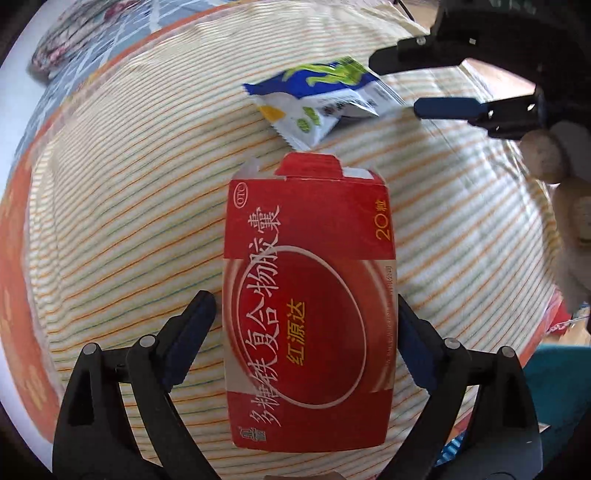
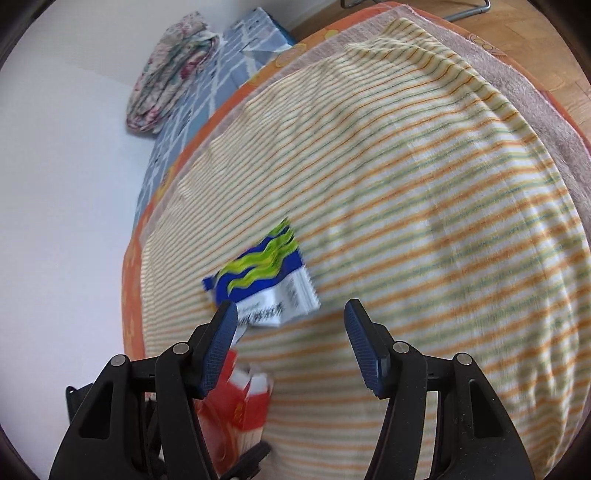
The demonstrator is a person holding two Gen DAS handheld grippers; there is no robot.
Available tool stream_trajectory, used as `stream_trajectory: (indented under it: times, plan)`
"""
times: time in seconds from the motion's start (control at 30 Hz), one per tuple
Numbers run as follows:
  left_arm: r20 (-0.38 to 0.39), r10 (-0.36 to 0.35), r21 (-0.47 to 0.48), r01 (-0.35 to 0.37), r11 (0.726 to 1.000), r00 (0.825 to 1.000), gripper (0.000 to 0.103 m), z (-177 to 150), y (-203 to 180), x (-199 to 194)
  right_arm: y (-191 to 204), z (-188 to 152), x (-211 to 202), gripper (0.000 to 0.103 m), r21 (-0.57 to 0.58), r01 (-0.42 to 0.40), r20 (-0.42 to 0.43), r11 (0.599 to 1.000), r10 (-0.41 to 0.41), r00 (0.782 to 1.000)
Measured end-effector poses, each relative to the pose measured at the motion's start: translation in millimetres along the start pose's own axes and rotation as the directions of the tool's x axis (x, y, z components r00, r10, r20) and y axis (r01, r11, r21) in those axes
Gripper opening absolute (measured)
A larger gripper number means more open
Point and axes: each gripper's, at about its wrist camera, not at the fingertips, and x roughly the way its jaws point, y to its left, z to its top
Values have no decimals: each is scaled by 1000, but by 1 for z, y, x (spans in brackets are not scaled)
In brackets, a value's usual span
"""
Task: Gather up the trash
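A red medicine box (image 1: 310,302) with white and yellow print lies flat on the striped blanket (image 1: 122,229). My left gripper (image 1: 306,314) points down over it, open, one finger on each long side of the box. The left pad stands a little off the box's edge, and the right pad is right at the other edge. Just beyond the box lies a crumpled blue, green and white snack wrapper (image 1: 317,96). My right gripper (image 2: 291,306) is open, its fingertips at the wrapper (image 2: 262,284), whose near end sits by the left fingertip. The pads do not press it. The red box (image 2: 243,406) shows low behind that finger.
The striped blanket (image 2: 406,206) covers a bed with an orange cover (image 2: 133,295) and a blue grid sheet (image 2: 207,85). A folded floral cloth (image 2: 166,70) lies by the white wall (image 2: 62,184). Wooden floor (image 2: 524,26) lies beyond the bed. A gloved hand (image 1: 554,155) holds the right gripper.
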Motion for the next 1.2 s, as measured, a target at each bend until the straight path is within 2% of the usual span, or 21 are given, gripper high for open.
stream_trajectory:
  times: [0.1, 0.17, 0.23, 0.3, 0.33, 0.53, 0.6, 0.8, 0.97, 1.13, 1.2]
  plan:
    - [20, -5, -5, 5, 1000, 1000, 90, -2, 13, -3, 1, 4, 8, 60, 3, -28, 7, 1000, 28, 1000]
    - [29, -12, -14, 12, 1000, 1000, 83, -3, 19, -5, 6, 6, 12, 60, -25, -23, 14, 999, 24, 1000]
    - [34, -10, -22, 10, 1000, 999, 81, -5, 24, -8, 13, 6, 15, 56, -52, -15, 24, 999, 16, 1000]
    - [38, -12, -24, 13, 1000, 999, 81, -7, 30, -9, 16, 5, 19, 32, -64, -12, 16, 998, 13, 1000]
    - [42, -12, -26, 13, 1000, 999, 80, -9, 32, -10, 17, 5, 22, 27, -68, -14, 5, 998, 14, 1000]
    - [59, -19, -38, 21, 999, 998, 80, -12, 35, -10, 28, -1, 23, 8, -124, -37, -6, 992, 36, 999]
    - [64, -23, -46, 26, 999, 998, 80, -15, 26, -11, 40, -4, 21, 6, -168, -40, 4, 985, 41, 999]
    - [89, -38, -90, 46, 995, 995, 80, -35, 36, -27, 73, -20, 0, 5, -337, -14, 36, 941, 28, 999]
    - [116, -38, -127, 52, 991, 993, 80, -49, 41, -46, 86, -34, -23, 5, -425, 14, 68, 905, 16, 998]
    - [146, -40, -156, 63, 986, 988, 80, -66, 42, -70, 85, -41, -52, 4, -439, 32, 106, 898, 17, 994]
    - [159, -37, -161, 63, 985, 987, 80, -73, 39, -80, 84, -43, -63, 0, -444, 38, 121, 895, 18, 993]
